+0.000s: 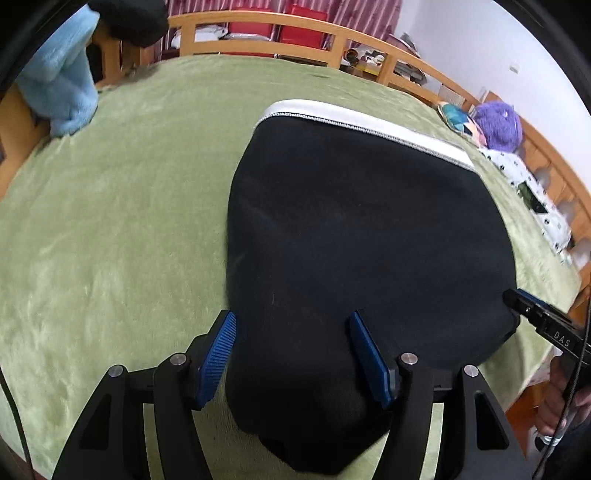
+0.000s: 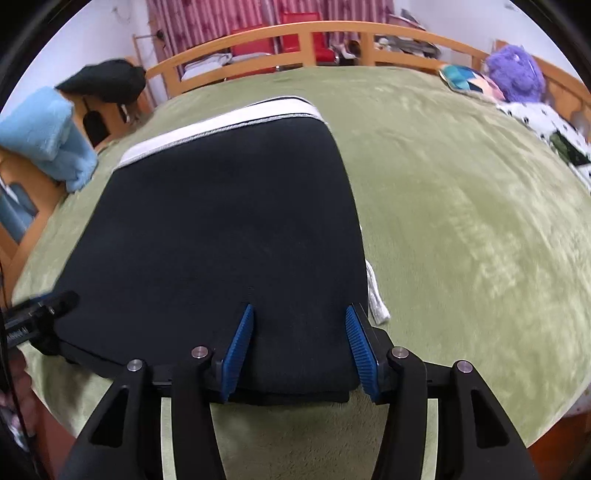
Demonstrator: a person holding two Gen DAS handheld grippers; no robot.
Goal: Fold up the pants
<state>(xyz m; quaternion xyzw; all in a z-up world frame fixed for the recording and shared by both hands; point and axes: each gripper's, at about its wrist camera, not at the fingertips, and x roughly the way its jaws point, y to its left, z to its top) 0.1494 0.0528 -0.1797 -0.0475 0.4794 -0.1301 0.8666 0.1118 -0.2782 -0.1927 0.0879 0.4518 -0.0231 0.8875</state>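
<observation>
The black pants (image 1: 365,236) lie folded on the green blanket (image 1: 110,229), their white waistband (image 1: 362,123) at the far edge. My left gripper (image 1: 291,321) is open, its blue pads either side of the pants' near left corner. My right gripper (image 2: 299,314) is open over the near right corner of the pants (image 2: 229,229), with folded layers showing under the near edge. The waistband also shows in the right wrist view (image 2: 221,125). The right gripper's tip shows in the left wrist view (image 1: 517,299). The left gripper's tip shows in the right wrist view (image 2: 62,301).
A wooden bed rail (image 1: 295,29) runs round the far side. A blue plush cloth (image 1: 62,92) hangs at the left corner. A purple plush toy (image 1: 498,125) and a spotted white cloth (image 1: 532,192) lie at the right. A white strip (image 2: 376,295) lies beside the pants.
</observation>
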